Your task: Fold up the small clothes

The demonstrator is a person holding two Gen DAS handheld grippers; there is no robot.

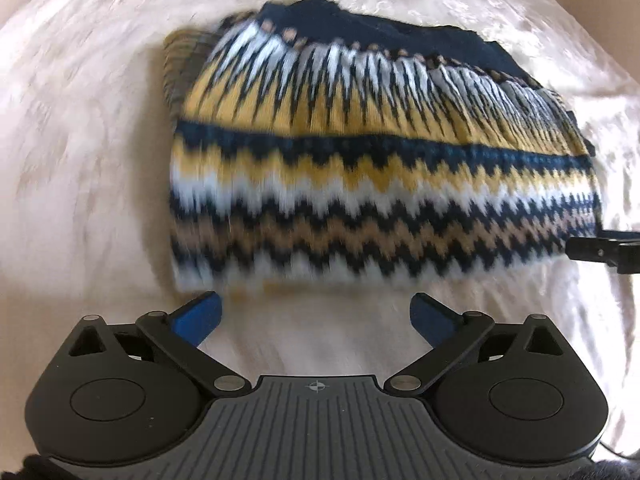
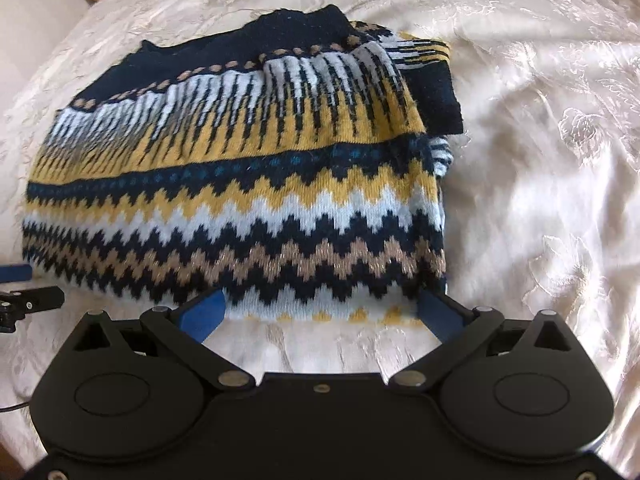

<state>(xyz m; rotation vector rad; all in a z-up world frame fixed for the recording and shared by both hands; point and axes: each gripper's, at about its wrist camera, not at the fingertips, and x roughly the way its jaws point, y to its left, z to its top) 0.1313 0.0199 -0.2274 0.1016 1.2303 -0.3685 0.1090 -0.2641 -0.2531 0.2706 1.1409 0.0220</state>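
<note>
Fuzzy knitted wool sweater (image 2: 240, 200) lies on a glossy, embossed satin bedspread (image 2: 540, 160).

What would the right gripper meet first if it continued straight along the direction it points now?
Probably the near edge of the folded zigzag-patterned knitted sweater, which lies just beyond the open right gripper on the cream embroidered bedspread. Depth is unclear; it might touch the bedspread first.
</note>
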